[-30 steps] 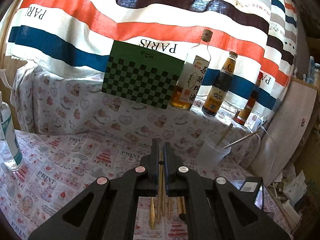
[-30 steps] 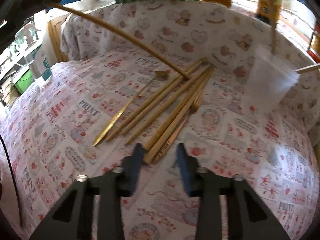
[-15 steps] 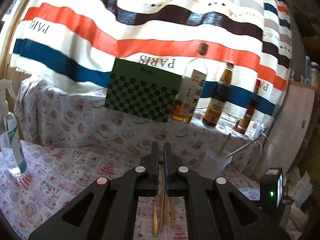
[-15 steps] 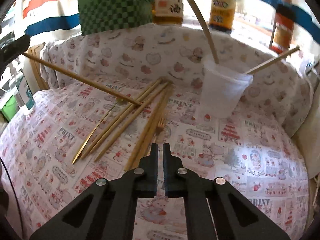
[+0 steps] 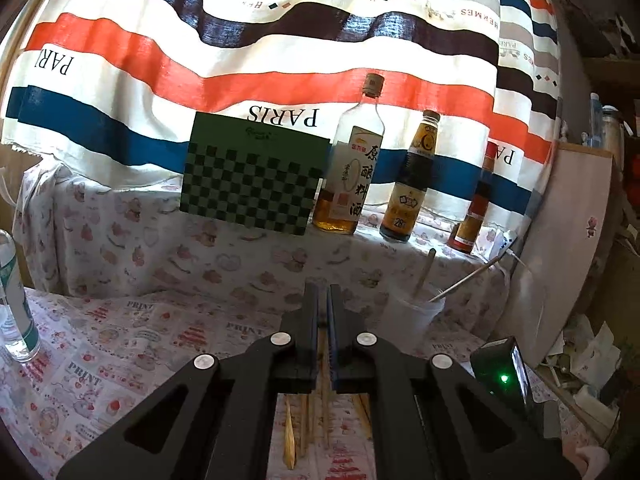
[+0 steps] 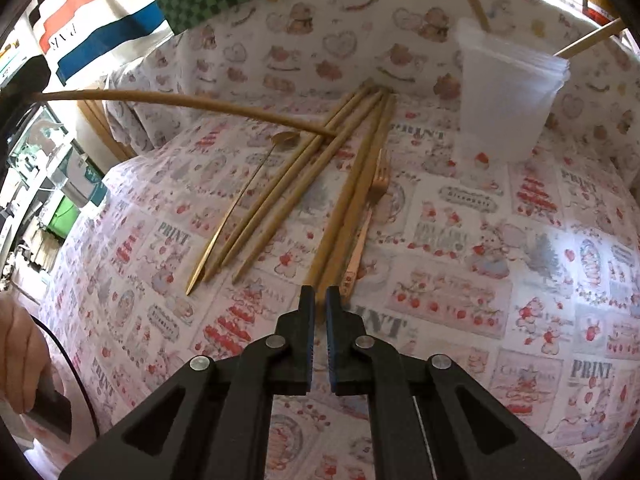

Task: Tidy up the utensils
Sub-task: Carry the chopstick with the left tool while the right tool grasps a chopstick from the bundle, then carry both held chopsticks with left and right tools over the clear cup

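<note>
At tabletop's far right edge, cup (image 6: 508,100) has two sticks; pile (image 6: 320,184) remains. Your left hand-held gripper (image 5: 323,308) clamps chopstick (image 6: 180,101); right hand-held gripper (image 6: 320,304) pinched on pile chopstick's near end (image 6: 324,280).

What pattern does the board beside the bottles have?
A green checkerboard, dark and light squares; it shows best in the left wrist view.

It looked like a lived-in home, perhaps a kitchen corner: a surface (image 6: 500,280) under a cartoon-print cloth, condiment bottles (image 5: 352,168) at twelve o'clock before a striped drape (image 5: 240,72), and household clutter (image 5: 588,360) at three o'clock.
</note>
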A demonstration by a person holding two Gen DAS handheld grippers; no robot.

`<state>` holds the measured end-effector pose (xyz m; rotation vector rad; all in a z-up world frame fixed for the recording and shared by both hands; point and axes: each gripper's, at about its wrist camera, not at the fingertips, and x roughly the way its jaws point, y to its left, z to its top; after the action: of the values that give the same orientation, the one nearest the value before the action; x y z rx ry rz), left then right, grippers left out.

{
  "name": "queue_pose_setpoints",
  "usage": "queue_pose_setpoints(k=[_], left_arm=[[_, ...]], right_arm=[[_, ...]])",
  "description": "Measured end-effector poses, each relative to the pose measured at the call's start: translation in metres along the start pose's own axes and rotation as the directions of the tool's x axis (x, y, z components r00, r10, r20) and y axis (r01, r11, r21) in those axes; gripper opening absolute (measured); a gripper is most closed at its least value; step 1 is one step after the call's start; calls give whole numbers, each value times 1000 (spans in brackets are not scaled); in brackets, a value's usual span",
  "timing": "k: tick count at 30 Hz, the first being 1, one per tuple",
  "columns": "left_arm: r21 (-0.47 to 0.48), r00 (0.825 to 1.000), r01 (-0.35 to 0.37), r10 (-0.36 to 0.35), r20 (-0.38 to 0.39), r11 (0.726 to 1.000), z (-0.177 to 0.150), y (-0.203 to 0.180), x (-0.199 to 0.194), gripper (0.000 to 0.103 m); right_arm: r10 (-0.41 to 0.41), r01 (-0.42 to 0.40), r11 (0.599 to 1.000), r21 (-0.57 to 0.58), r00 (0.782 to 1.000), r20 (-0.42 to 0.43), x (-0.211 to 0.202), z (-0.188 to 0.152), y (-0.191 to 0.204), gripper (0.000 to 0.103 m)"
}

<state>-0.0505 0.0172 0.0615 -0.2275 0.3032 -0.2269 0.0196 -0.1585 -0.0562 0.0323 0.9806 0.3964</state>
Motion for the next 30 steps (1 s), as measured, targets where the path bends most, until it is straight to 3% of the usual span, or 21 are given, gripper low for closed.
queue_pose_setpoints(k=[4,9,16,21,25,28,30], left_arm=[[2,1000,2,-2,-8,1000,-1,-1,2,3],[-14,999,-30,30,9,999,-1,2,0,3],[-26,999,-40,40,18,999,1,7,-2,3],[-24,998,-45,46,33,999,3,9,-6,3],[-22,998,-43,44,39,999,4,8,-7,3],[-12,998,-42,42,42,999,3,6,-7,3],[-7,998,-36,36,43,999,3,3,-7,3]], right_arm=[[-14,14,999,-48,1000,3,0,-2,9,7],[-73,74,988,-133,997,10,1,-8,23,19],[-136,143,976,-163,989,52,5,-10,27,19],[-136,144,982,-118,988,74,-4,-7,18,11],[-188,203,978,-50,958,215,-38,-2,7,9],[-189,191,981,23,931,314,-66,2,-6,9],[-204,186,979,85,894,400,-84,1,-14,9]])
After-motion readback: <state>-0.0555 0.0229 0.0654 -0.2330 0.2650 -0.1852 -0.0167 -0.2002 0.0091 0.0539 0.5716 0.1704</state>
